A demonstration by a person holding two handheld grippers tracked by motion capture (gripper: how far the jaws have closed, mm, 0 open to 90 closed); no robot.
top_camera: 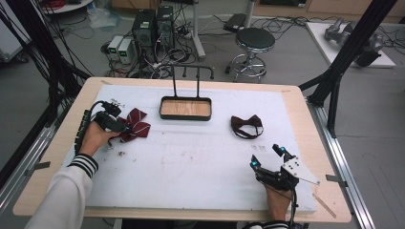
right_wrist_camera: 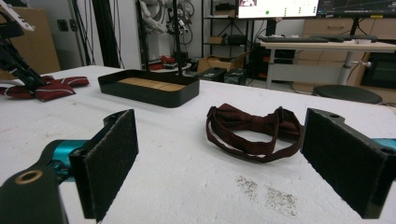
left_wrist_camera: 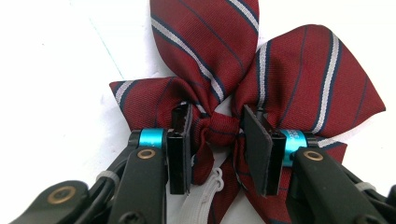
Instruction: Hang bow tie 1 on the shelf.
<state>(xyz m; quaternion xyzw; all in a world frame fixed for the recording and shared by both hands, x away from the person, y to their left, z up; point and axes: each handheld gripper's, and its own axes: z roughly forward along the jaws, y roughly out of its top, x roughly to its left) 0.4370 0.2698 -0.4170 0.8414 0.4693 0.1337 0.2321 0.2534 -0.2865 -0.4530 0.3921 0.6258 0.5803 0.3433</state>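
At left of the high view, the left tool [top_camera: 116, 125] pinches the striped bow tie [top_camera: 137, 123] by its knot, the firmest hold; the right tool [top_camera: 267, 156] waits released near the plain bow tie [top_camera: 247, 125].

Overhead view, two close gripper views

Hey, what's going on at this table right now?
A person works two handheld grippers over a white mat. The left gripper is shut on the knot of a striped maroon bow tie lying at the mat's left side. The right gripper rests open near the front right, its jaws wide apart, facing a dark bow tie it isn't touching. A black tray with a wooden floor sits at the back.
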